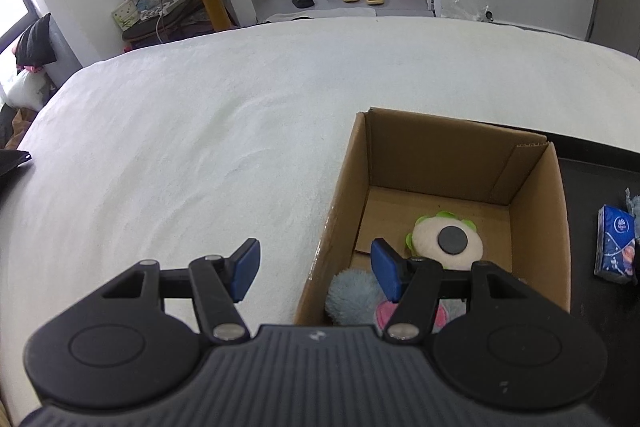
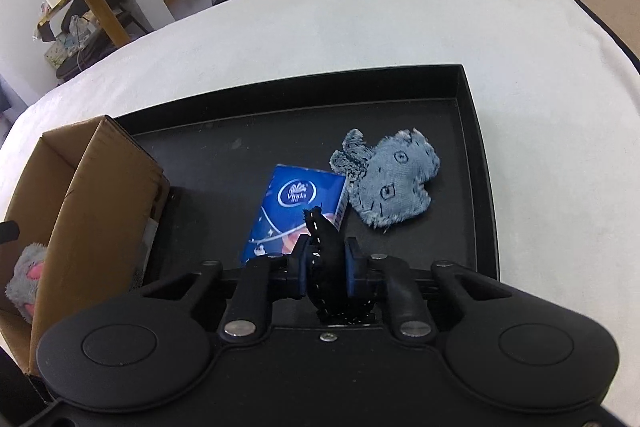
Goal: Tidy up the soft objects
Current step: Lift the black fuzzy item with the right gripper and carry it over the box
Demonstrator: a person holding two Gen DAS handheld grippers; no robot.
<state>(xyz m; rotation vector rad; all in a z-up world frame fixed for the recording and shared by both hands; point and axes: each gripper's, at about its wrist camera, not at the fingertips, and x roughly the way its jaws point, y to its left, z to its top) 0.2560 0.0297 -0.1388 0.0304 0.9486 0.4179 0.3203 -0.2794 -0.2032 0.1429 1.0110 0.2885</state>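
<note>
1. One open cardboard box (image 1: pixel 440 163) sits on a white bed (image 1: pixel 180 147), its right side touching one shallow black tray (image 2: pixel 476 131).
2. Three soft toys lie inside the box: one cream round plush (image 1: pixel 444 243) with a green frill and a black disc on top, near the middle of the floor; one fuzzy pale-blue plush (image 1: pixel 352 295) in the near left corner; and one grey plush with pink paw pads (image 2: pixel 26 279) against the near wall, partly hidden.
3. The left gripper (image 1: pixel 316 271) hangs over the box's left wall with its two blue-padded fingers spread wide, holding nothing. One finger is outside the box and one is above the toys.
4. The right gripper (image 2: pixel 326 269) hovers over the tray's near edge, to the right of the box, clamped on one black soft item with white stitching (image 2: pixel 324 247).
5. Two things lie on the tray floor: one blue tissue pack (image 2: pixel 288 203) just right of the box, and one grey-blue cloth toy (image 2: pixel 392 183) touching the pack's far right corner.
</note>
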